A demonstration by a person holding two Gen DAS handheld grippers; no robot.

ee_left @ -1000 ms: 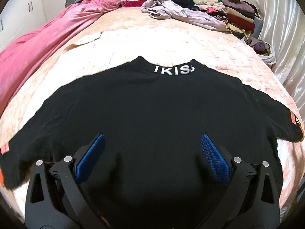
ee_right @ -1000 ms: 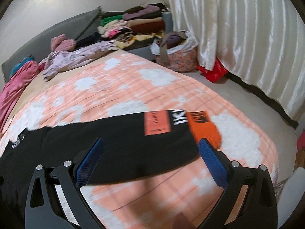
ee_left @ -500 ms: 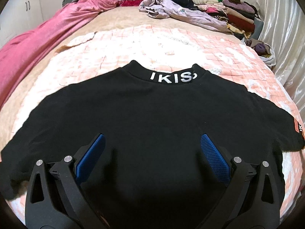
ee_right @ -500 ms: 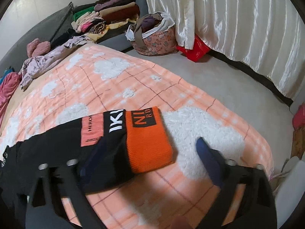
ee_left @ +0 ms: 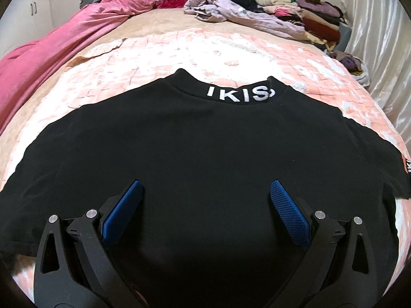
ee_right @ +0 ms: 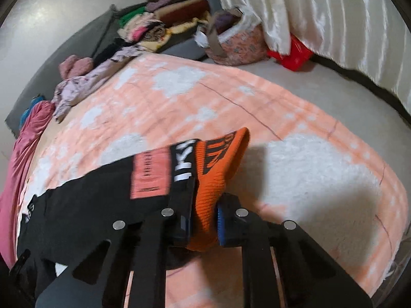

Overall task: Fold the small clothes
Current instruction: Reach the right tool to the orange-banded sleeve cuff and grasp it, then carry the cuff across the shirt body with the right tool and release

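Note:
A black sweatshirt [ee_left: 200, 148] with white "IKIS" lettering on its collar [ee_left: 240, 94] lies flat, back up, on the bed. My left gripper [ee_left: 205, 205] is open and hovers over the shirt's lower middle. In the right wrist view, my right gripper [ee_right: 204, 220] is shut on the sleeve's orange ribbed cuff [ee_right: 218, 169] and lifts it off the blanket. The sleeve [ee_right: 102, 192] runs left from the cuff, with a coral patch and white letters.
The bed has a peach and white blanket [ee_left: 179, 51]. A pink cover [ee_left: 64, 43] lies at the left. Loose and folded clothes [ee_left: 295, 12] pile at the head. A floral bag [ee_right: 236, 43], a red bag [ee_right: 292, 54] and curtains [ee_right: 334, 12] stand right of the bed.
My right gripper has moved onto the orange cuff, shut on it and raised it. My left gripper has stayed open and drifted a little closer over the shirt.

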